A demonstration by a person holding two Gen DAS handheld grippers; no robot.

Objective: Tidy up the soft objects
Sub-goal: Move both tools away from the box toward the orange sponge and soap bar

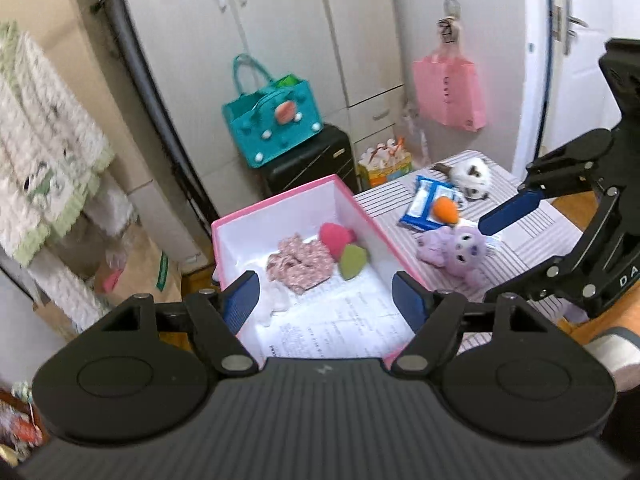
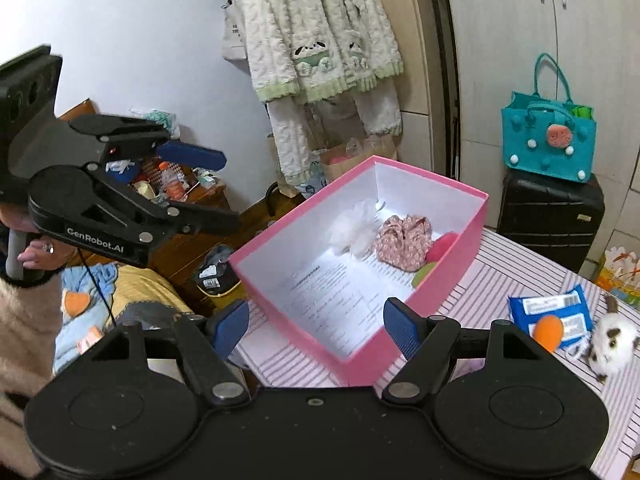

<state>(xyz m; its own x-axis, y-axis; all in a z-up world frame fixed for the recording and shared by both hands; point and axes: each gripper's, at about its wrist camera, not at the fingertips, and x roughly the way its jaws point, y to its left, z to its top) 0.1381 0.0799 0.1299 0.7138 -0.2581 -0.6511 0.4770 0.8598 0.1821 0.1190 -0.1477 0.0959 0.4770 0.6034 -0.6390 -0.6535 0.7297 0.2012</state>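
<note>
Both grippers, left [image 1: 326,300] and right [image 2: 316,328], are hanging wide apart and empty over the pink box [image 2: 452,280], which is sitting at the table's [image 2: 500,280] edge. Inside are lying a floral cloth [image 2: 404,242], a white puff [image 2: 352,232] and what may be two sponges [image 1: 340,246]. The purple plush [image 1: 460,250] is lying just beside the box.

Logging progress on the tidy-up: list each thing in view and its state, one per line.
Left gripper: open, empty.
Right gripper: open, empty.
Pink box: open, no lid, paper on its floor.
Floral cloth: in box, crumpled.
Pink sponge: in box.
Green sponge: in box.
White puff: in box.
Purple plush: on table, outside box.
Orange sponge: on blue packet.
Blue packet: on table.
White plush: on table.
</note>
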